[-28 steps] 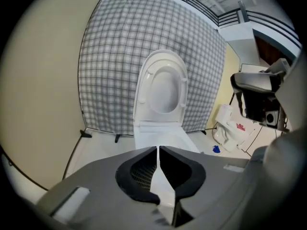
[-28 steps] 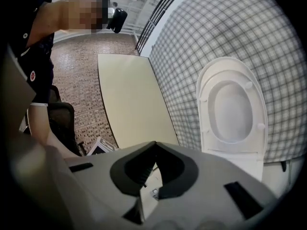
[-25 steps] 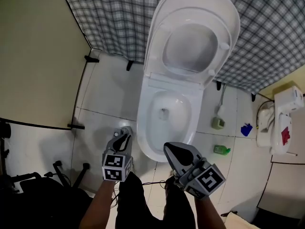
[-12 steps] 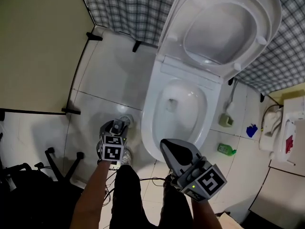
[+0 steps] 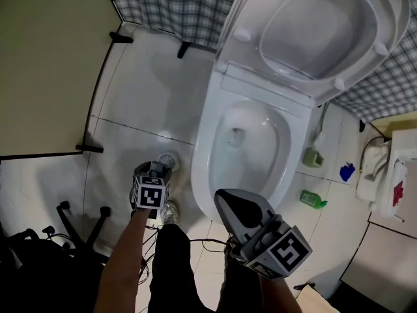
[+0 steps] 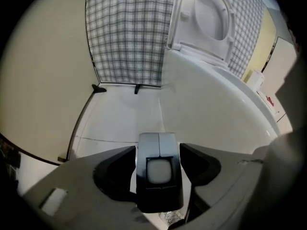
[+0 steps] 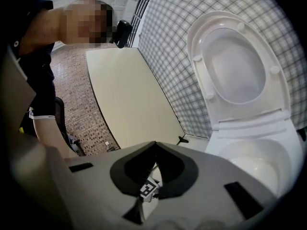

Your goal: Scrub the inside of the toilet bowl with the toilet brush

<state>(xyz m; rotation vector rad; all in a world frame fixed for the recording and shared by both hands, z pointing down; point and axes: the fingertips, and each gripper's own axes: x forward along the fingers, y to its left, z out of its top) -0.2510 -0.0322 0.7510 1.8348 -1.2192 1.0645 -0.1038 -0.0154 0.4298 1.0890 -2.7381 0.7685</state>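
The white toilet (image 5: 203,168) stands with seat and lid (image 5: 326,25) raised, its bowl (image 5: 251,142) showing a little water. The toilet brush (image 5: 314,155) sits in a green holder on the floor right of the toilet, far from both grippers. My left gripper (image 5: 155,170) points steeply down at the floor left of the bowl. Its jaws (image 6: 158,147) have just been opening and stand wide; a dark block with a pale square face shows in the gap, and I cannot tell what it is. My right gripper (image 5: 223,196) hovers by the bowl's front rim, shut and empty (image 7: 154,146).
A round floor drain (image 5: 168,160) lies just beyond the left gripper. Right of the toilet are a green bottle (image 5: 313,199), a blue object (image 5: 347,171) and a white fixture (image 5: 391,181). A cream partition (image 5: 45,64) and a black chair base (image 5: 78,220) stand at left. Checked wall (image 5: 176,2) behind.
The left gripper has dropped toward the floor beside the toilet and its jaws have spread. The right gripper has sunk a little. The head view has shifted forward over the bowl.
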